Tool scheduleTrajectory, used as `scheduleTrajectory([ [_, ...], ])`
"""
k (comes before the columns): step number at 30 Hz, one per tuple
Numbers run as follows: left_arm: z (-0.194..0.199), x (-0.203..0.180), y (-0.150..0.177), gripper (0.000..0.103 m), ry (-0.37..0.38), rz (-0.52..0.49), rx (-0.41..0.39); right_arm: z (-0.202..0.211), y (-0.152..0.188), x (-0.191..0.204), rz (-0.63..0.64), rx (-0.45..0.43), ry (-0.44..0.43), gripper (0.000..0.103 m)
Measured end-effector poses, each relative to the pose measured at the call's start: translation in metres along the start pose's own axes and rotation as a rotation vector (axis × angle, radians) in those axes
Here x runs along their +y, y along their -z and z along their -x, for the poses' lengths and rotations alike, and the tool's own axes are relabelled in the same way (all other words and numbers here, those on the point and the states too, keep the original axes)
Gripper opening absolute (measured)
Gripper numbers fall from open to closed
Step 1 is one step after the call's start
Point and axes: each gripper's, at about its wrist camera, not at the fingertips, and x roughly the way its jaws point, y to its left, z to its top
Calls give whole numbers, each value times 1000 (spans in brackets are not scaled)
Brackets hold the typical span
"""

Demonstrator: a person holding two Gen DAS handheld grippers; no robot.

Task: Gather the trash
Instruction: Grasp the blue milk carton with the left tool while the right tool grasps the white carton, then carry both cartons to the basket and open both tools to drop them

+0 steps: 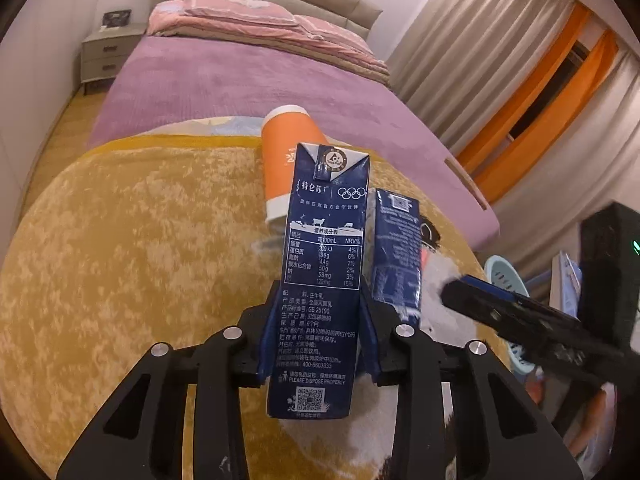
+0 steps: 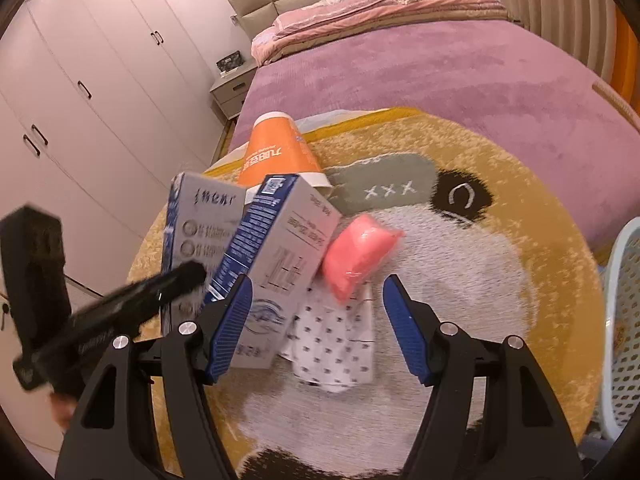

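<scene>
My left gripper (image 1: 318, 332) is shut on a dark blue milk carton (image 1: 324, 264), held upright above the round yellow rug (image 1: 140, 248); the same carton (image 2: 200, 224) shows in the right wrist view. A second blue and white carton (image 1: 396, 248) lies on the rug just right of it (image 2: 280, 248). An orange paper cup (image 1: 286, 160) lies on its side behind them (image 2: 276, 152). My right gripper (image 2: 316, 324) is open above the second carton's near end and a patterned white wrapper (image 2: 336, 340). A pink bag (image 2: 358, 250) lies beyond.
A light blue perforated basket (image 2: 624, 320) stands at the rug's right edge (image 1: 504, 276). A purple-covered bed (image 2: 460, 80) lies behind the rug. White wardrobes (image 2: 88, 92) line the left wall, with a nightstand (image 2: 232, 92) beside the bed.
</scene>
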Motion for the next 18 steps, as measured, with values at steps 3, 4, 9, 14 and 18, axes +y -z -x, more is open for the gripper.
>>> scheduleTrajectory([
  [3,16,6,9,33,-1,10,-24,-11,-1,8,-25,15,-27,69],
  [4,20,9,12,33,-8,17,-31,-16,-1,11,-36,21,-35,71],
  [9,32,27,22,33,-31,61,-42,-43,-3,22,-95,67,-80,71],
  [14,47,42,30,33,-49,100,-62,-62,-7,27,-147,96,-89,73],
  [18,54,40,31,33,-49,98,-74,-69,-7,29,-150,99,-103,73],
])
